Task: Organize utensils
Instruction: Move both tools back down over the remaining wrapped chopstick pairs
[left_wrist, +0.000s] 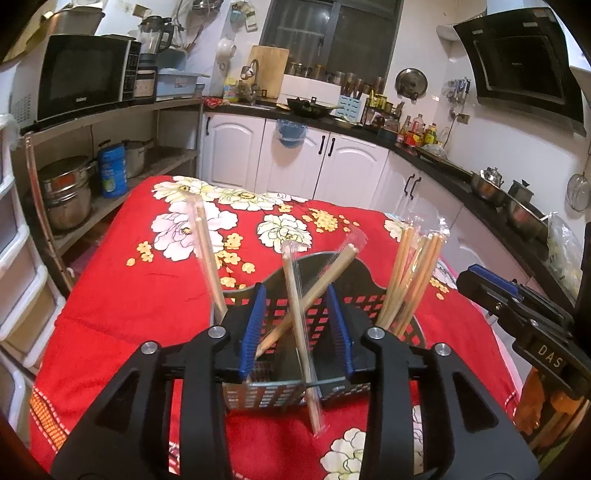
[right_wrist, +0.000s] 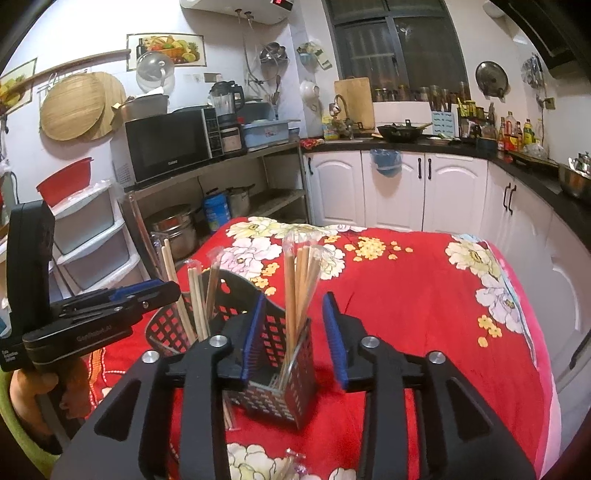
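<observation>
A black perforated utensil holder (left_wrist: 365, 291) stands on the red floral cloth (left_wrist: 129, 295). My left gripper (left_wrist: 295, 291) hangs open over its near part. Two wrapped chopstick pairs cross between the pads without being pressed: a tilted one (left_wrist: 325, 273) and a near-upright one (left_wrist: 291, 280) whose lower end rests on the cloth outside the near wall. More wrapped chopsticks (left_wrist: 410, 269) stand in the right compartment, and one pair (left_wrist: 208, 254) leans at the left. My right gripper (right_wrist: 295, 299) is open around that right bundle (right_wrist: 299, 280) in the holder (right_wrist: 275, 332), apart from it.
The other gripper shows in each view: the right gripper (left_wrist: 480, 280) at the side and the left gripper (right_wrist: 147, 291) over the left compartment. A loose wrapped item (right_wrist: 291, 465) lies on the cloth near me. Plastic drawers (right_wrist: 88, 236) and white cabinets (right_wrist: 399, 188) flank the table.
</observation>
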